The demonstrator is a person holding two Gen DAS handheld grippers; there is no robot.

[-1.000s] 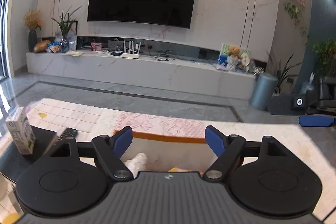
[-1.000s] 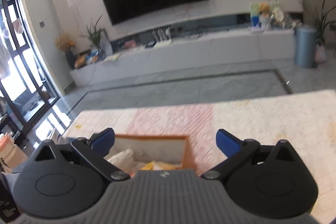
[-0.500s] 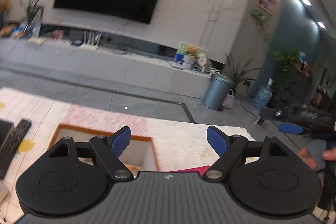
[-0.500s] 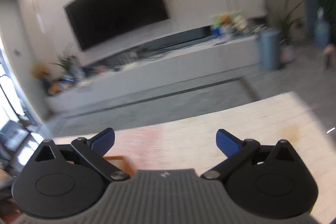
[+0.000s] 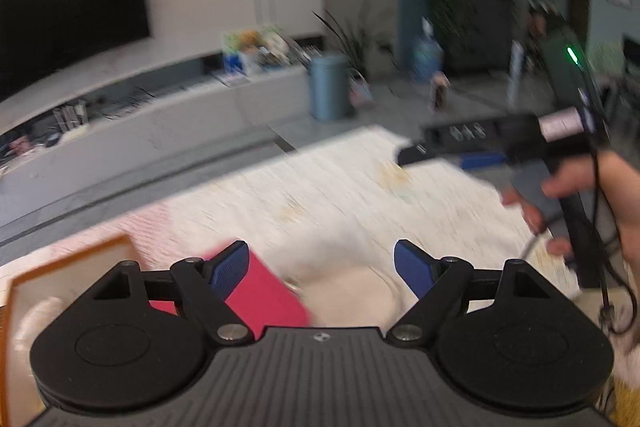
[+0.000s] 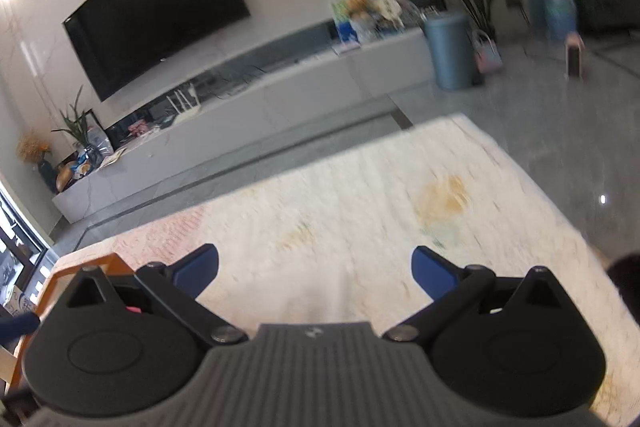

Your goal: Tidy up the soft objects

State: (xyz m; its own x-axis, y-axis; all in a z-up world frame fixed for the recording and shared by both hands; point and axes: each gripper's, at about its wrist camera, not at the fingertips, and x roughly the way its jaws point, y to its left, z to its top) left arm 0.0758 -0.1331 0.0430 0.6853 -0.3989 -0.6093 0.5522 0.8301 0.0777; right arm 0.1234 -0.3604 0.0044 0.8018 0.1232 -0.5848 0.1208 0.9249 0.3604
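Two grippers, left (image 5: 322,265) and right (image 6: 314,269), both spread wide and empty, held low over the pale rug (image 6: 360,195), probably ready to take a soft item. Between the left's jaws: a blurred cream soft thing (image 5: 352,297) beside a pink cloth (image 5: 268,297). Orange box (image 5: 68,259) at far left, likely the drop-off, so kept near.

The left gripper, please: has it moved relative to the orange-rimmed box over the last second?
Yes. The left gripper swung rightward; the orange-rimmed box now sits at its left.
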